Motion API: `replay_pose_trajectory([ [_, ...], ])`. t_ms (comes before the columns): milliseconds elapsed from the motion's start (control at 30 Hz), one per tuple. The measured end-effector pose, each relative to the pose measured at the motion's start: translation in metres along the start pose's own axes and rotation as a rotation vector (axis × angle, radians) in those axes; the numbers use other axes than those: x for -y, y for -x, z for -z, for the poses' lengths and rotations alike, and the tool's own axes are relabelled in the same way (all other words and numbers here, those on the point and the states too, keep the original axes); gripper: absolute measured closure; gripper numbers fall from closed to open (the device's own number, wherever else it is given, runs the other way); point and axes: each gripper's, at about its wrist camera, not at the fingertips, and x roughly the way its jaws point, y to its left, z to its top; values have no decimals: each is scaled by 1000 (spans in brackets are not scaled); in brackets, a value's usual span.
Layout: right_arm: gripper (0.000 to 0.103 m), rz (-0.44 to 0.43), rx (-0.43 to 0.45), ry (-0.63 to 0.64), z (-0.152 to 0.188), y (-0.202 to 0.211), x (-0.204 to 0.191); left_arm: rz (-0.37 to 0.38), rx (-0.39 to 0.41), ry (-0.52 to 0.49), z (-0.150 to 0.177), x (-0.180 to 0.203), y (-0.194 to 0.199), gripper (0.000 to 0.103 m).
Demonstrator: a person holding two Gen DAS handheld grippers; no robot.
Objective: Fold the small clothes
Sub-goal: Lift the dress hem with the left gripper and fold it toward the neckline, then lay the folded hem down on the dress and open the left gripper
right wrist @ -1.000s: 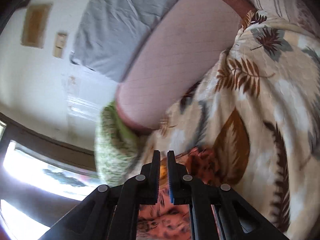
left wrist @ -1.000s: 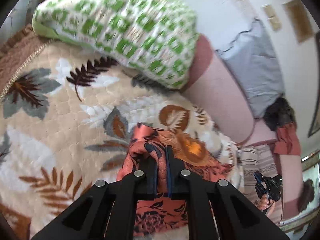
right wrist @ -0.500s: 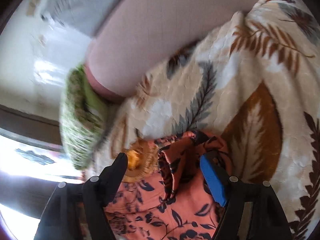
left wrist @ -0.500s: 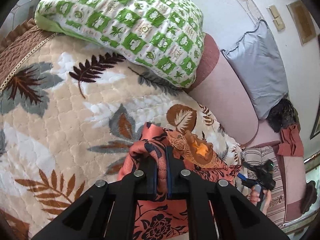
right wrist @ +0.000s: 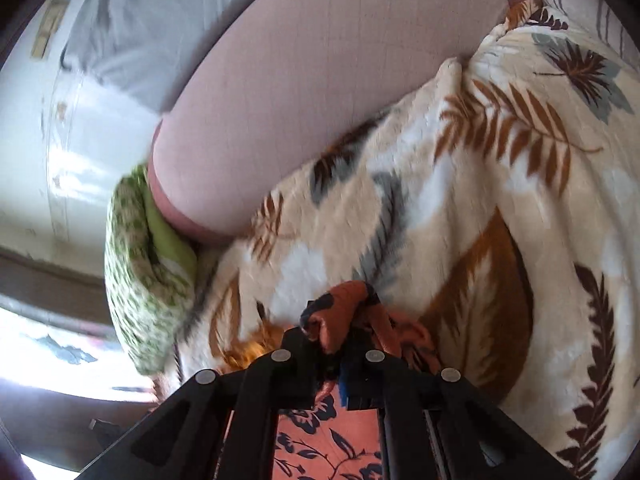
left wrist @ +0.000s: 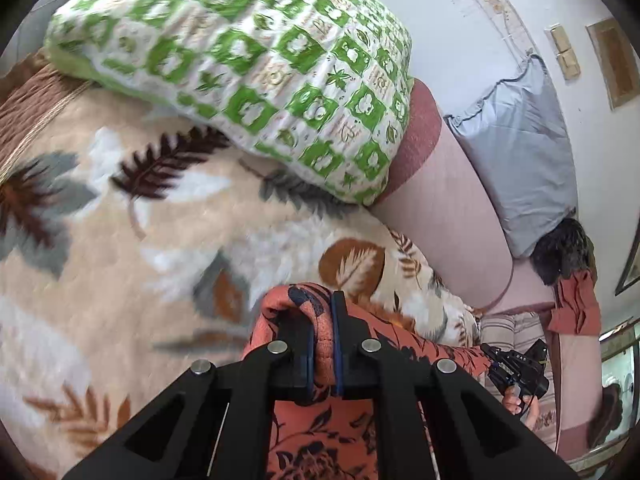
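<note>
**Gripping the orange garment at both ends**

Spreading across nearly everything in sight is the leaf-print blanket, cream plush with brown, grey and rust fronds, covering the bed. Behind it runs a long pink bolster, its darker end cap pressed against the green-and-white checked pillow that lies on the blanket's far side. A pale grey pillow leans on the white wall above the bolster, with a dark furry bundle at its lower corner.

Lying on the blanket is the orange floral garment, salmon cloth printed with navy flowers, stretched between the two tools. The left gripper is clamped on a bunched fold of it, cloth bulging up over the left finger and squeezed thin between the blue-edged pads. The right gripper is pinched on another gathered corner, a crumpled knob of fabric poking out above its tips while flat cloth runs below. From the left wrist view the right tool appears small at the far end of the garment, held in the person's hand.
</note>
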Motion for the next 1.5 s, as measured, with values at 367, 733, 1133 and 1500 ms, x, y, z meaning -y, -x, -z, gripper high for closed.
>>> replay_pose_trajectory([
  [367, 85, -162, 64, -229, -14, -52, 73, -58, 36, 136, -18, -49, -58, 56],
  [733, 42, -125, 155, 181, 48, 37, -1, -152, 256, -50, 79, 10, 48, 39],
  [1133, 65, 159, -233, 623, 178, -166, -158, -224, 25, -154, 157, 19, -26, 36],
  [1500, 63, 89, 83, 450, 90, -110, -173, -145, 8, -52, 141, -2, -18, 36],
])
